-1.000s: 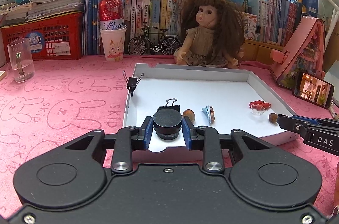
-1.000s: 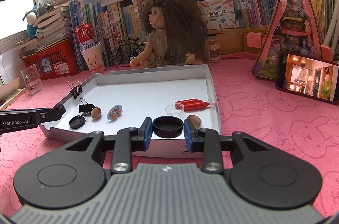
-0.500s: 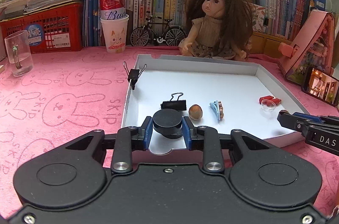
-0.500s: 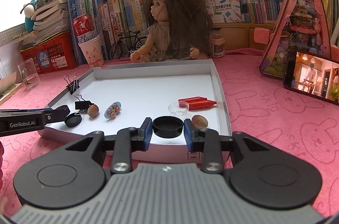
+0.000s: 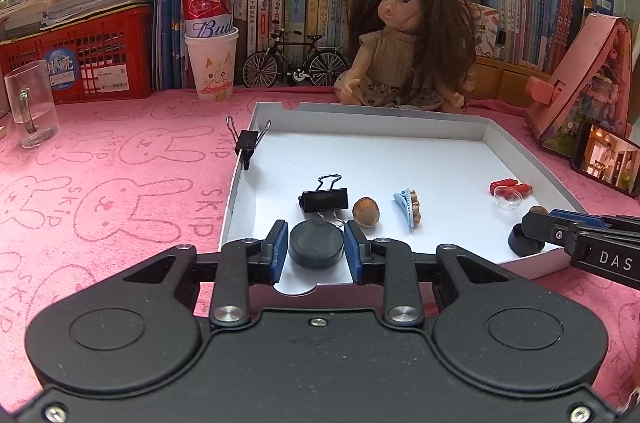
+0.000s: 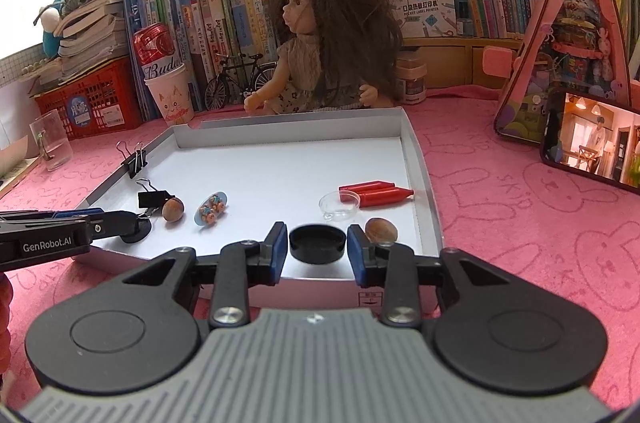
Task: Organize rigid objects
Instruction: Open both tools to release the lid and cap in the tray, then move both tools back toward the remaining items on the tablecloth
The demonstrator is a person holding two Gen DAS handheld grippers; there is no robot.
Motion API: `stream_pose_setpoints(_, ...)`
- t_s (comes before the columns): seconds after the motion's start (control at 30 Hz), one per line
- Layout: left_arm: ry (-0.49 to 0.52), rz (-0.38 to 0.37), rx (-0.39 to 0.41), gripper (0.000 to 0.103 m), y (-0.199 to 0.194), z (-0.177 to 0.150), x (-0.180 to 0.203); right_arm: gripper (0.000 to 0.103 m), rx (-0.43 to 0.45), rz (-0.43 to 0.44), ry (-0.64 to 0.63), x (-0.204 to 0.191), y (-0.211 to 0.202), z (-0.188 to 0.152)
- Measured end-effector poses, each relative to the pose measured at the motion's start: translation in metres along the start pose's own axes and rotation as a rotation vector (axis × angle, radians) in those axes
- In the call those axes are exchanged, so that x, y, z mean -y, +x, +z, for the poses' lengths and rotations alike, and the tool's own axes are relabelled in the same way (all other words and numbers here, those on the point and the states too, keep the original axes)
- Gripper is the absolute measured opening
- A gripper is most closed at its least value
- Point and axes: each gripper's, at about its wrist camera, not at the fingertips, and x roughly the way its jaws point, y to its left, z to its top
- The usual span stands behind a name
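Right gripper [image 6: 317, 248] jaws just spread apart, so the black cap [image 6: 317, 244] it was pinching now sits loose between them with gaps on both sides, on the near edge of the white tray [image 6: 416, 143]. Left gripper [image 5: 316, 250] hardly budged, its pads right up against the black puck [image 5: 316, 243] in the tray's near-left corner. Binder clip [image 5: 324, 199] and hazelnut [image 5: 365, 211] just behind it.

right tongs [image 6: 317, 248] | just opened | black cap [image 6: 317, 244] released
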Motion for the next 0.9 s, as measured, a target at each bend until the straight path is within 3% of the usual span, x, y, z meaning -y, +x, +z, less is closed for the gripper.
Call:
stream_pose_setpoints(0.1,0.001,-0.004,0.011,0.043,-0.004,0.0,0.001,0.056,0.006,0.002,0.003,0.001,-0.003,0.0)
stream_pose_setpoints(0.2,0.011,-0.009,0.014,0.048,-0.008,0.0,0.002,0.059,0.01,0.002,0.0,0.001,-0.006,0.0)
stream_pose_setpoints(0.6,0.048,-0.068,0.049,0.063,-0.043,-0.002,0.007,0.068,0.029,0.02,-0.01,0.004,-0.026,-0.002)
stream_pose_setpoints(0.9,0.099,-0.124,0.068,0.067,-0.074,-0.014,0.018,0.076,0.052,0.071,-0.062,-0.002,-0.052,-0.012)
